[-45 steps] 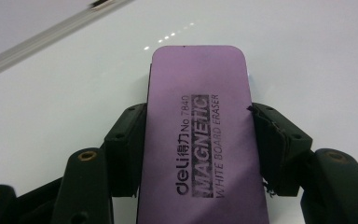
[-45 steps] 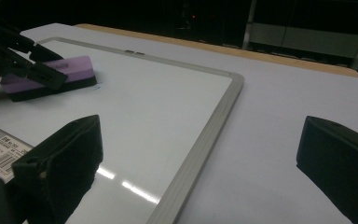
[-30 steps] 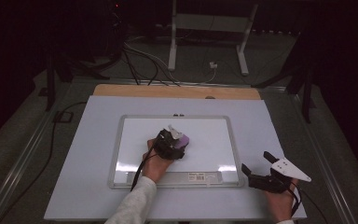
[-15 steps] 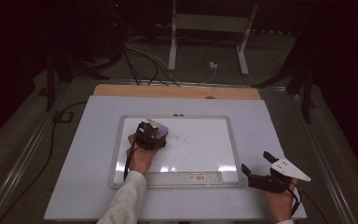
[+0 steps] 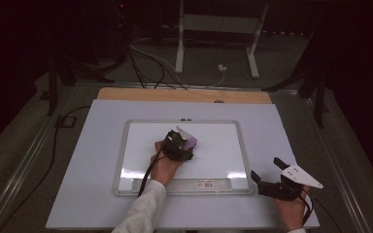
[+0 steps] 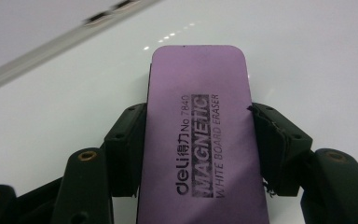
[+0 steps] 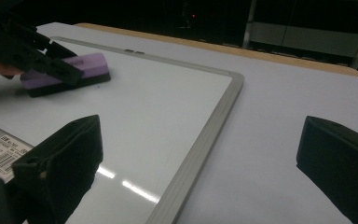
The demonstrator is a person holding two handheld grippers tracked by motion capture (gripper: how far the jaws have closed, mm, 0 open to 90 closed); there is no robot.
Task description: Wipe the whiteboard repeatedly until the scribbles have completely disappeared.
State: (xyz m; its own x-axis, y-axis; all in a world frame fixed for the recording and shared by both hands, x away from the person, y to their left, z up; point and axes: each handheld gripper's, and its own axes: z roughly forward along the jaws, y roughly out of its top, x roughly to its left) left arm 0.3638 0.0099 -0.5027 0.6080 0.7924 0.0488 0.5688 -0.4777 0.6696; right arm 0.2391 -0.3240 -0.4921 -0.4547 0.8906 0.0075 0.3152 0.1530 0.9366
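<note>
Left tongs (image 6: 198, 140) clamp the purple eraser (image 6: 200, 135), seemingly flat on the whiteboard (image 5: 223, 145); right tongs (image 7: 200, 163) gape wide, empty, above the bench (image 5: 92, 194).

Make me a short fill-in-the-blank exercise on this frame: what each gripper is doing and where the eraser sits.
1. The left gripper is shut on a purple ____.
2. The eraser rests flat on the ____.
3. The right gripper has its jaws ____, with nothing between them.
4. The right gripper hovers over the table, off the whiteboard's ____ side as the high view shows it.

Missing words: eraser; whiteboard; open; right
</note>
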